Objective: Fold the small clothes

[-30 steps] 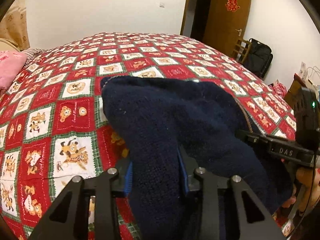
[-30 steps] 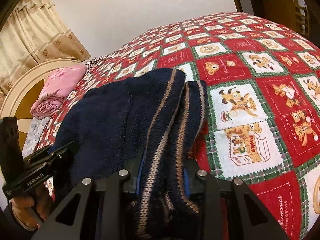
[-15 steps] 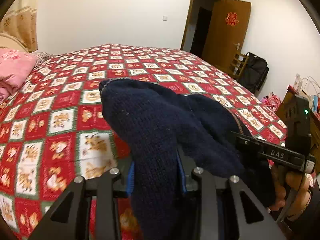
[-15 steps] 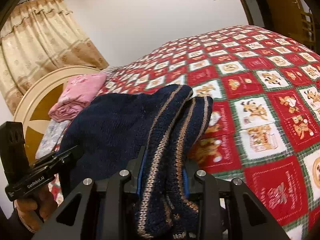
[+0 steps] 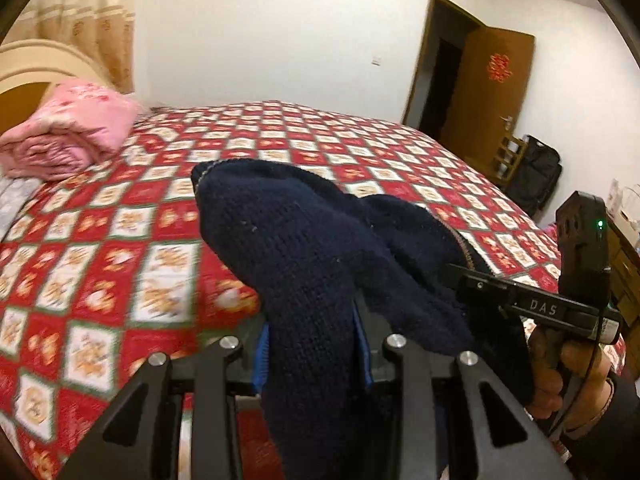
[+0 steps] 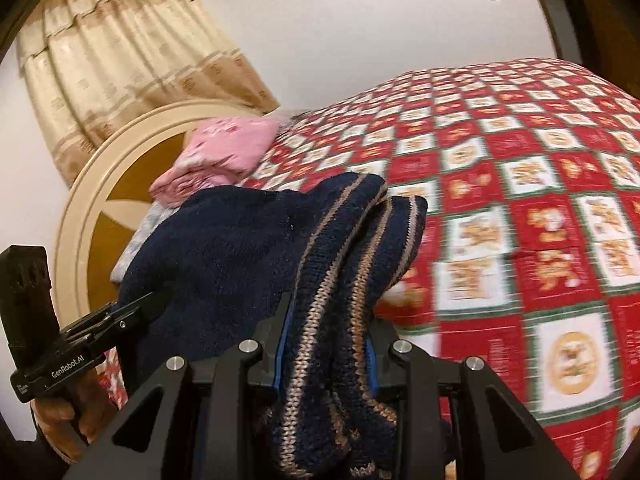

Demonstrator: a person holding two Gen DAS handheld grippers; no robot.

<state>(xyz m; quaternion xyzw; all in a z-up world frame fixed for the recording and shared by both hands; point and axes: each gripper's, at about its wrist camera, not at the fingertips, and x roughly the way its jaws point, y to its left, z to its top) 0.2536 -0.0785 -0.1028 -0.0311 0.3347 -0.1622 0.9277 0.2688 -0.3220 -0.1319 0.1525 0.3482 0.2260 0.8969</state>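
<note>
A dark navy knitted garment with tan-striped ribbed edges hangs lifted above the bed between both grippers. My left gripper is shut on its plain navy part. My right gripper is shut on the striped ribbed edge. The right gripper also shows in the left wrist view, clamped on the cloth at the right. The left gripper also shows in the right wrist view, at the left. The cloth hides most of the fingertips.
The bed has a red, white and green patchwork quilt. A folded pink blanket lies by the round headboard. Curtains hang behind. A door, a chair and a black bag stand at the far right.
Both grippers have risen with the garment, lifting it off the quilt. The views have tilted up, showing more wall, the headboard and the pink blanket. Both grips are unchanged.
</note>
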